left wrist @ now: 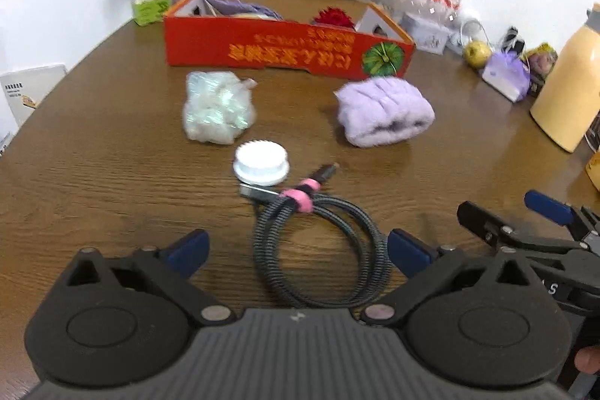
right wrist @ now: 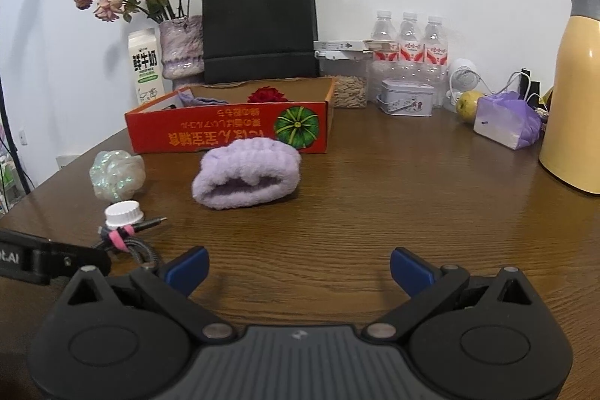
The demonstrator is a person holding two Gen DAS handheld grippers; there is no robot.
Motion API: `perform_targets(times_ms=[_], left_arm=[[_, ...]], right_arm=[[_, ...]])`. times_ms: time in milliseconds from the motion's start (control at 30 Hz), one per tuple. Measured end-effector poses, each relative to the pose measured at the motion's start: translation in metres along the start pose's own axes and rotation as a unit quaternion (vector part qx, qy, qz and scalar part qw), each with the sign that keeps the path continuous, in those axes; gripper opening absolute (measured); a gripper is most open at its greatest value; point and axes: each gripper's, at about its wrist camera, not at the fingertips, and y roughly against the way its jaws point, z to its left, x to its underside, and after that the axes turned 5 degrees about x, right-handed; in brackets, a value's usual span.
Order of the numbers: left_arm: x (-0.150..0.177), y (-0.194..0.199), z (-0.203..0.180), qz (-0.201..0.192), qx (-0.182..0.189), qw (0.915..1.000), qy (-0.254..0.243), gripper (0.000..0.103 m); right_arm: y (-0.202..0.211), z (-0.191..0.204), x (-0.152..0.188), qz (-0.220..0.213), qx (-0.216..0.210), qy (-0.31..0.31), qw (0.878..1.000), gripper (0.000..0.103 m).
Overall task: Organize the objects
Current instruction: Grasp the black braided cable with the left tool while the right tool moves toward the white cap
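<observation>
Red box (left wrist: pixel 285 49) sits well ahead of our jaws, holding a purple cloth (left wrist: pixel 240 6) and a red flower (left wrist: pixel 333 17). Our left gripper (left wrist: pixel 298 248) is spread wide and empty, the coiled cable (left wrist: pixel 318 250) lying between its fingers; our right gripper (right wrist: pixel 299 267) is also wide apart, holding nothing. White cap (left wrist: pixel 261 163), glittery bundle (left wrist: pixel 217 107) and purple headband (left wrist: pixel 384 111) lie between jaws and box.

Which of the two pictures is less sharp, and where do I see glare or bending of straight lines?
Left wrist view: softer, the red cardboard box and crinkly iridescent bag smeared by motion blur; the far wall is washed out white. Right wrist view: sharper, print on the box readable; pale sheen on the brown wooden table near the yellow jug. Both: fisheye curves the table edge, corners dark.
</observation>
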Motion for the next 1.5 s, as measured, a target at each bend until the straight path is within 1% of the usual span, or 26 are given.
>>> perform_targets(times_ms=[100,200,233,300,467,500,533,667,833,1067,1233,1500], left_arm=[[-0.003,-0.014,-0.013,0.027,-0.011,0.9994,-0.018,0.103],[-0.003,-0.033,-0.021,0.056,-0.034,0.9974,-0.03,0.103],[-0.002,-0.037,-0.024,0.051,-0.047,0.9968,-0.041,0.103],[-0.001,-0.038,-0.024,0.039,-0.049,0.9973,-0.038,0.103],[0.001,-0.038,-0.022,0.031,-0.049,0.9976,-0.037,0.103],[0.002,-0.036,-0.022,0.025,-0.049,0.9977,-0.039,0.101],[0.004,-0.034,-0.022,0.016,-0.047,0.998,-0.04,0.093],[0.012,-0.025,-0.016,-0.009,-0.04,0.9982,-0.043,0.091],[0.019,-0.015,-0.006,-0.034,-0.052,0.9972,-0.042,0.091],[0.017,0.008,0.019,-0.073,-0.064,0.9947,-0.033,0.091],[0.017,0.021,0.039,-0.099,-0.073,0.9917,-0.036,0.091],[0.015,0.035,0.07,-0.135,-0.085,0.9863,-0.042,0.091]], right_arm=[[-0.002,-0.014,-0.001,0.005,0.006,-0.003,1.0,0.103],[-0.005,-0.025,0.0,0.014,0.002,-0.004,1.0,0.103],[-0.005,-0.028,0.0,0.015,-0.001,-0.006,1.0,0.103],[-0.005,-0.03,0.001,0.015,-0.006,-0.008,1.0,0.103],[-0.005,-0.029,0.002,0.019,-0.021,-0.004,1.0,0.103],[-0.005,-0.028,0.002,0.02,-0.024,-0.004,1.0,0.103],[-0.006,-0.028,0.002,0.021,-0.026,-0.004,0.999,0.103],[-0.005,-0.028,0.002,0.023,-0.038,-0.004,0.999,0.103],[-0.004,-0.019,0.001,0.019,-0.061,0.011,0.998,0.103],[-0.002,0.008,-0.002,0.01,-0.077,0.043,0.996,0.103],[-0.005,0.034,-0.004,0.008,-0.087,0.063,0.994,0.103],[-0.017,0.089,-0.01,0.012,-0.097,0.111,0.989,0.103]])
